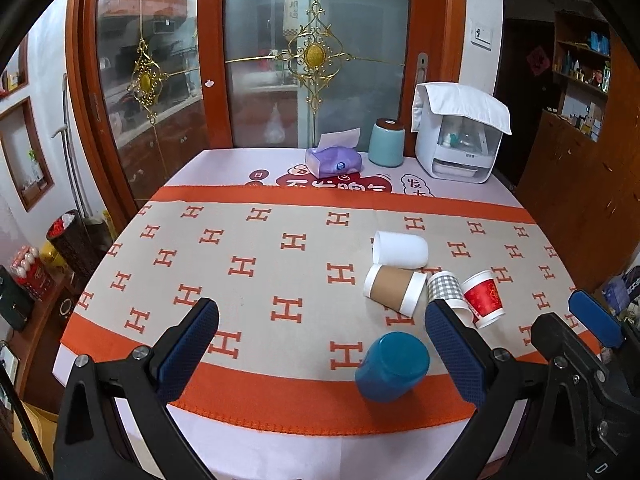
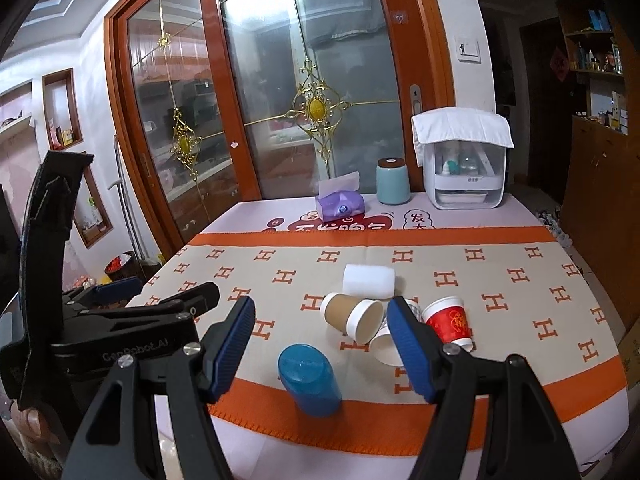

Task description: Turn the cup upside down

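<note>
A blue plastic cup (image 1: 392,366) stands upside down, bottom up, near the table's front edge; it also shows in the right wrist view (image 2: 310,380). Behind it lie several paper cups on their sides: a white one (image 1: 400,249), a brown-sleeved one (image 1: 394,288), a checked one (image 1: 446,290) and a red one (image 1: 482,298). My left gripper (image 1: 322,338) is open and empty above the front of the table, left of the blue cup. My right gripper (image 2: 322,344) is open and empty, hovering over the blue cup. In the right wrist view the same cups appear: white (image 2: 368,282), brown (image 2: 352,316), red (image 2: 450,322).
The table wears an orange and beige H-pattern cloth (image 1: 240,264). At the back stand a purple tissue pack (image 1: 334,160), a teal canister (image 1: 386,142) and a white appliance with a cloth on top (image 1: 460,136). Glass sliding doors are behind. A bin (image 1: 70,236) stands left.
</note>
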A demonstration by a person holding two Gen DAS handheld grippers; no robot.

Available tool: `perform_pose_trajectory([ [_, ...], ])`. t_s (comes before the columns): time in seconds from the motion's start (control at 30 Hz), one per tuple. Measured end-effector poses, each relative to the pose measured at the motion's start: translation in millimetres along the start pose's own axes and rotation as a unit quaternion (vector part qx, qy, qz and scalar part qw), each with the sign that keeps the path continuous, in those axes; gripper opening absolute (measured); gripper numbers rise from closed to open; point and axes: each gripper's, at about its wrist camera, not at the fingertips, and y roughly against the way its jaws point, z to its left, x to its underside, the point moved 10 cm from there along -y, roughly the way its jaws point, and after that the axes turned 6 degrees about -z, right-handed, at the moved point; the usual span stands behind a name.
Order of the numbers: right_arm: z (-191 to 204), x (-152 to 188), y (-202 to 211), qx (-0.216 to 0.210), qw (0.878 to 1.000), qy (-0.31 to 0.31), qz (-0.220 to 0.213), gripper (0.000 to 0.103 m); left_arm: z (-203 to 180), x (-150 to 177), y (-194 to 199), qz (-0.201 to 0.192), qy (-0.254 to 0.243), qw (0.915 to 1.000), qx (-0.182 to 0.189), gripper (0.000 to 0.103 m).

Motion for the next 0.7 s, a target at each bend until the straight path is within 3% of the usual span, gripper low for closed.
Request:
perform_pose_trajectory([
  [0.7, -1.8, -5.8, 0.3, -0.001, 1.0, -0.006, -0.006, 0.069, -8.2, -4.4, 1.5, -0.001, -0.011, 0.9999, -0.003, 0.102],
])
